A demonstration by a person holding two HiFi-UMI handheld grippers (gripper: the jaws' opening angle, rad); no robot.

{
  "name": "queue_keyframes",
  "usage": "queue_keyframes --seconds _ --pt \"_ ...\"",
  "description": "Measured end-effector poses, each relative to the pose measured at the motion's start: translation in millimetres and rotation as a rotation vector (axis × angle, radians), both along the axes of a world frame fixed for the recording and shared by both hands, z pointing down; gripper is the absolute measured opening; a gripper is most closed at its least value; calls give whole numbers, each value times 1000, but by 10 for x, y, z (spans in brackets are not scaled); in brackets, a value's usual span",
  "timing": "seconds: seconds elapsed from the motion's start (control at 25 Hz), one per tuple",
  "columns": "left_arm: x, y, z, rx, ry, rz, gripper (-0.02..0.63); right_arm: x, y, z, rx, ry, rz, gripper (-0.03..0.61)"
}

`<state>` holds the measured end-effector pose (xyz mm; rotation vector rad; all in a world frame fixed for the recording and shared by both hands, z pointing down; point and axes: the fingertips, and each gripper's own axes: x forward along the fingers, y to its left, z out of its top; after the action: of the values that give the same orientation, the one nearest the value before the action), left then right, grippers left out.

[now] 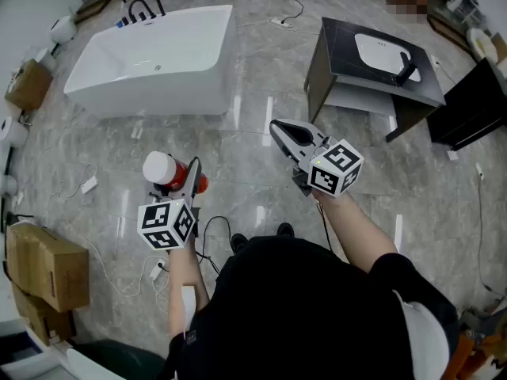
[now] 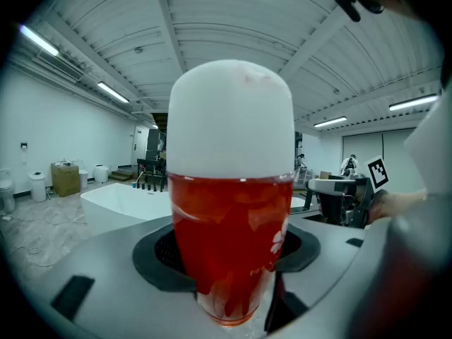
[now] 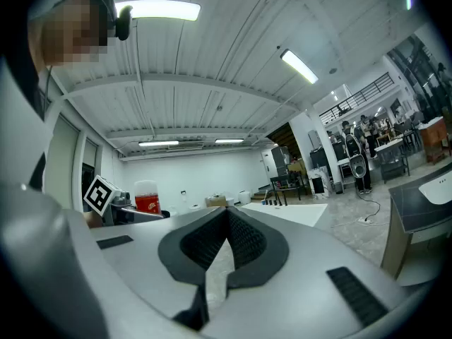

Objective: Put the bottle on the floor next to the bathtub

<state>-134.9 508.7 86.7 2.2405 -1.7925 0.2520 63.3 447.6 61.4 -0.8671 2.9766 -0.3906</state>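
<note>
1. My left gripper (image 2: pixel 229 256) is clamped on the bottle (image 2: pixel 231 196), dark pads pressing either side of its red body.
2. The bottle's white cap (image 2: pixel 231 119) is up and fills mid-view.
3. A white bathtub (image 2: pixel 120 202) stands on the floor behind, to the left, well apart.

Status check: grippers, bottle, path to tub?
Left gripper shut on bottle, held above floor. Right gripper shut, empty. Bathtub ahead; loose cable on floor nearby.

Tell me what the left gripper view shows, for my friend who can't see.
A red bottle with a white cap fills the middle, clamped in the left gripper. Behind it, at left, a white bathtub stands on the floor.
</note>
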Motion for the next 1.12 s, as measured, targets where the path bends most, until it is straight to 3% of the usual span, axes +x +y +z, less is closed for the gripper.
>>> queue_keyframes --seconds 0.48,1.12 --pt "116 -55 36 -10 0 6 290 131 -21 35 -9 -9 14 28" --pt "941 -143 15 6 0 14 291 1150 -10 63 -20 -33 33 28"
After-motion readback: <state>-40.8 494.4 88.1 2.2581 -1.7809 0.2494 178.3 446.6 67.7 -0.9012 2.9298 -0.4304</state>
